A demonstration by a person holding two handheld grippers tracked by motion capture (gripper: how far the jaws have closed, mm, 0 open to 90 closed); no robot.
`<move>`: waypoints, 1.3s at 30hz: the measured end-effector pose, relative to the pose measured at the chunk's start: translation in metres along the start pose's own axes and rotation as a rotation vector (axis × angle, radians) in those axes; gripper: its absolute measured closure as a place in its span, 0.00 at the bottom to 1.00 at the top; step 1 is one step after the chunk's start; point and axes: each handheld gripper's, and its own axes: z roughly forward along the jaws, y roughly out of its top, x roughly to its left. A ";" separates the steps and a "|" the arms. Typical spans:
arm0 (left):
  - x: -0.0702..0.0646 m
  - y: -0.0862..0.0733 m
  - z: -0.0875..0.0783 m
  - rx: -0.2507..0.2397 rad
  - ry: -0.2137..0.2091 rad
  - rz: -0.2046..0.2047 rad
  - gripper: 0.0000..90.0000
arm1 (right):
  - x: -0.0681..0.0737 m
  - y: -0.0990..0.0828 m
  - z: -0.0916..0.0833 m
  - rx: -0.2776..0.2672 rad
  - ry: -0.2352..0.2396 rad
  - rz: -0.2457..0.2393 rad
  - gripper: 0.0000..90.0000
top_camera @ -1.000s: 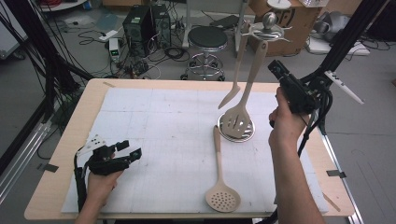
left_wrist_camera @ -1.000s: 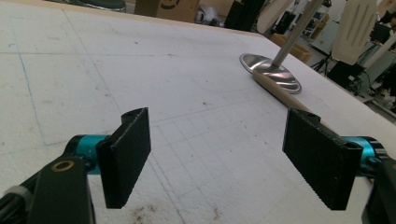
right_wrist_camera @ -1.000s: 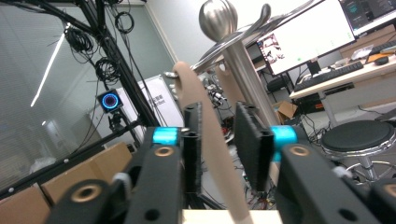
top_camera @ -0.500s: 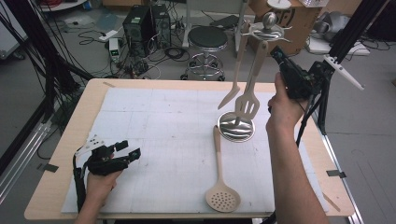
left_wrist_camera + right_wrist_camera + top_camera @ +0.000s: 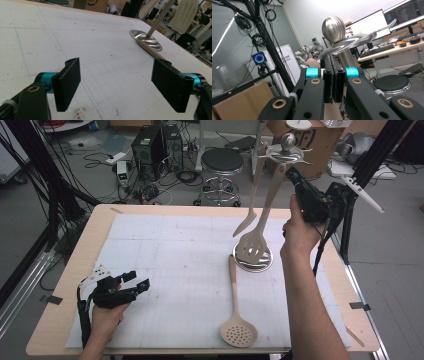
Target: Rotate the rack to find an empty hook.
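Steel rack [image 5: 285, 151] stands far right on the mat [image 5: 165, 255], round base [image 5: 254, 261] on the table [image 5: 60, 320], ball top and curved hooks up high. Right gripper [image 5: 296, 176] is raised by the rack's top, just under the hooks; in the right gripper view its jaws are pressed flat together. Its jaws have just been closing, nothing visible between the pads, though a beige handle shows just behind them. Can't tell if it touches the rack.

Slotted turner [image 5: 254, 242] and a second beige utensil [image 5: 248, 217] hang from the hooks, turner head down over the base. Skimmer [image 5: 237, 320] lies flat on the mat, near side, handle tip by the base.

Left gripper [image 5: 137, 282] rests near left on the mat, jaws wide apart, holding nothing.
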 end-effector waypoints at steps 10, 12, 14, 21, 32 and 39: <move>-0.001 0.000 0.000 0.001 0.003 0.001 0.27 | 0.009 -0.004 0.002 0.017 0.029 -0.020 1.00; -0.001 0.000 0.000 0.003 -0.001 -0.001 0.27 | 0.012 -0.006 0.003 0.023 0.043 -0.025 1.00; -0.001 0.000 0.000 0.001 0.002 0.002 0.27 | 0.016 -0.007 0.006 0.026 0.051 -0.029 1.00; 0.001 -0.001 -0.002 0.000 0.003 -0.002 0.27 | 0.016 -0.004 0.004 0.009 0.038 -0.034 1.00; 0.000 -0.001 -0.002 0.001 0.003 -0.001 0.27 | 0.023 -0.006 0.012 0.043 0.057 -0.047 1.00; 0.001 0.000 -0.002 0.000 0.004 -0.001 0.27 | 0.023 -0.008 0.017 0.062 0.063 -0.053 1.00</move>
